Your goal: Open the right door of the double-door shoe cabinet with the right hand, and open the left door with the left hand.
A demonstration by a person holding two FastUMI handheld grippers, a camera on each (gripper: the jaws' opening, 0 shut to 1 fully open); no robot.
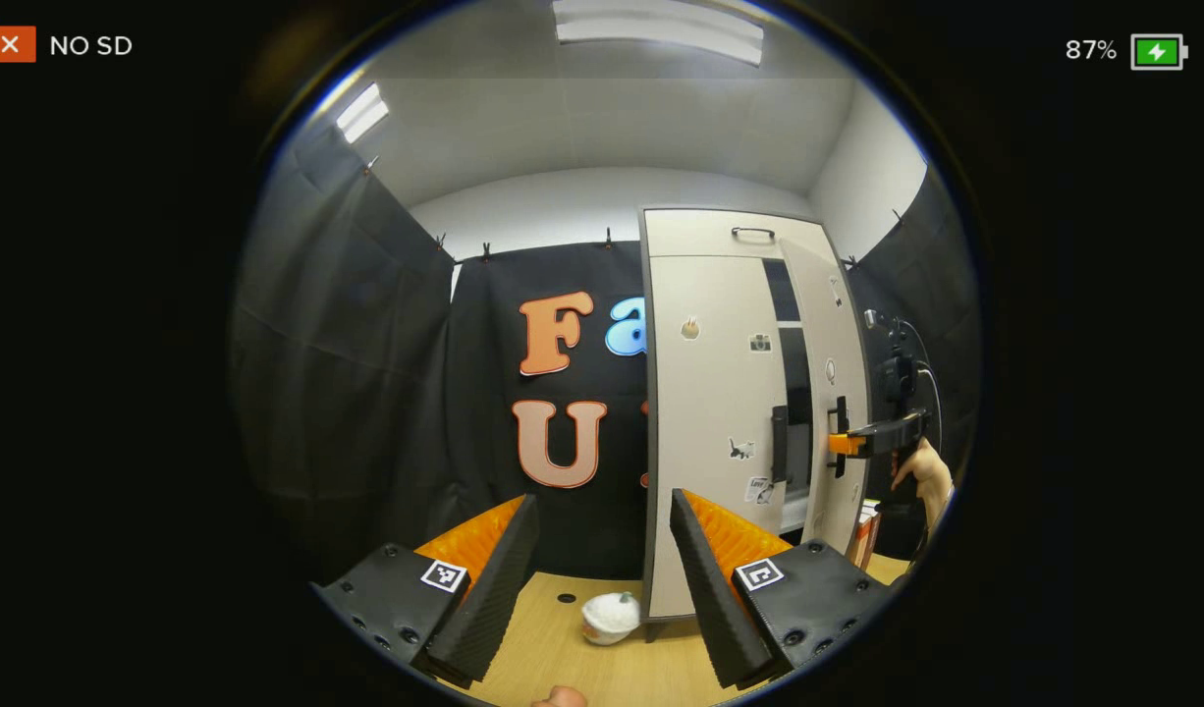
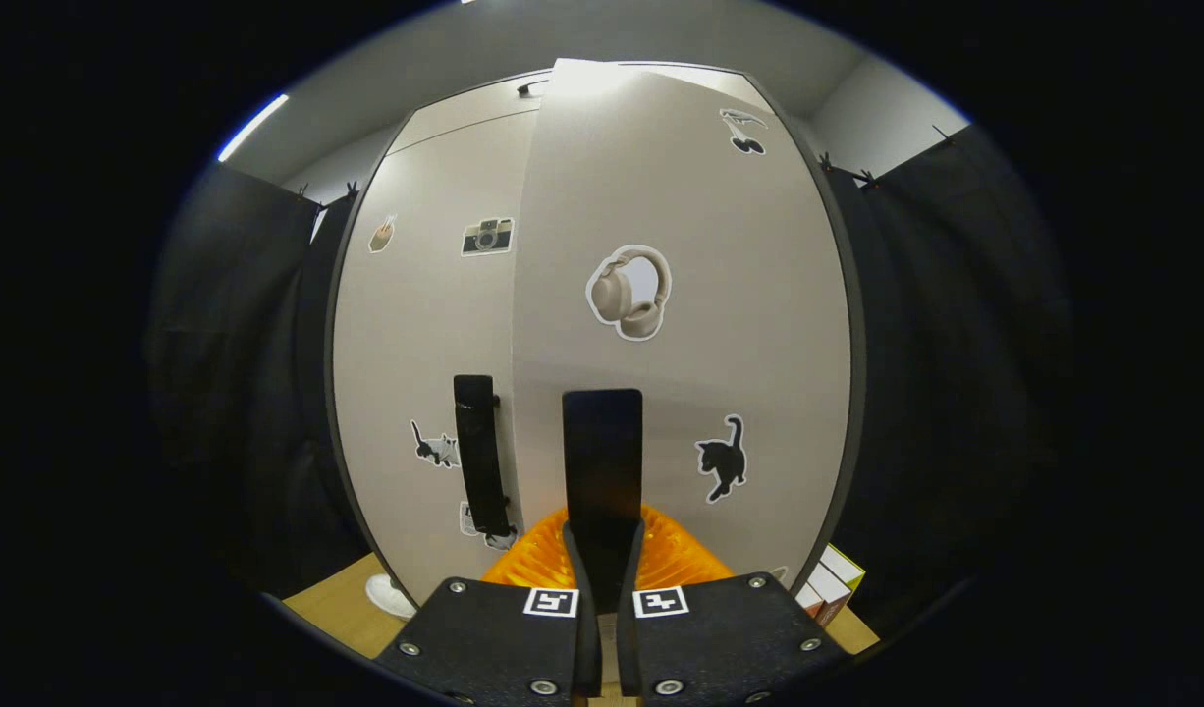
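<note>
**R door ajar, L door shut**

Right tool (image 2: 602, 550) clamped on right door handle (image 2: 602, 462), centre-low in right gripper view; right door (image 2: 661, 196) swung partly out. Left tool (image 1: 602, 550) open, holding nothing, bottom of left gripper view, well apart from shoe cabinet (image 1: 710, 236) at frame right. Left door (image 1: 705, 393) shut, left door handle (image 1: 779, 444) untouched. White bowl (image 1: 610, 617) on counter (image 1: 563, 658).
</note>
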